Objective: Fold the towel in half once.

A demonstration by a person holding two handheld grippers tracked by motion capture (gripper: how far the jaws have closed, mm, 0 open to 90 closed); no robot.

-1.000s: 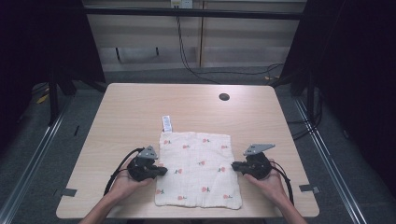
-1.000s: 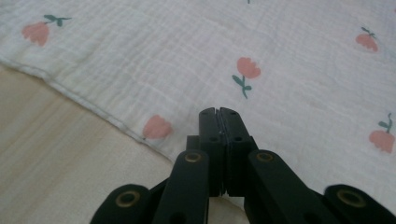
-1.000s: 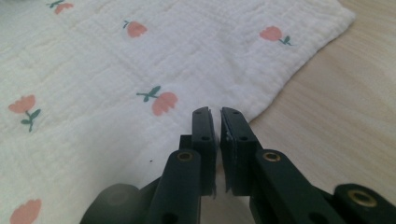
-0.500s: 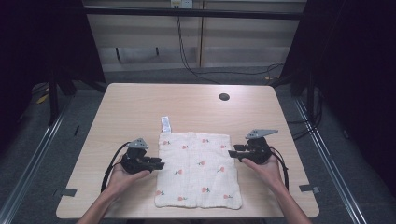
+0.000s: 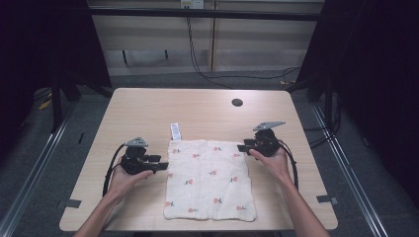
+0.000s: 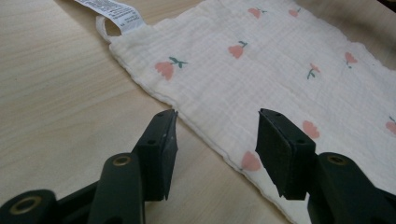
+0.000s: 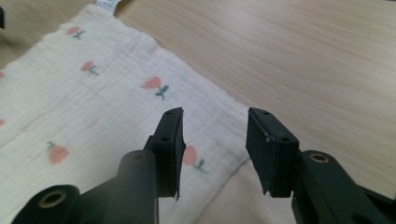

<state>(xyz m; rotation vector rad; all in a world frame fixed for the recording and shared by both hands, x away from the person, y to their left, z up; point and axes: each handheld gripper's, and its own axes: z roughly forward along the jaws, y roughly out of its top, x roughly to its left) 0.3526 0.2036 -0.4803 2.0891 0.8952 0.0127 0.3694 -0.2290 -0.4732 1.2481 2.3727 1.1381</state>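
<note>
A cream muslin cloth [image 5: 210, 179] with small pink flowers lies flat at the table's [image 5: 148, 108] near middle; it looks light, soft and limp, best pinched at an edge or corner; left gripper [image 5: 160, 166] and right gripper [image 5: 243, 147], jaws just opened wide and empty, flank its sides.

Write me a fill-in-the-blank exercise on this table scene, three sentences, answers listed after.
1. The cloth lying flat on the table is printed with small pink ____.
2. The jaws of both the left tongs and the right tongs stand ____, with nothing gripped between them.
3. A white ____ sticks out from the cloth's far left corner in the high view.

Missing words: flowers; open; label
</note>
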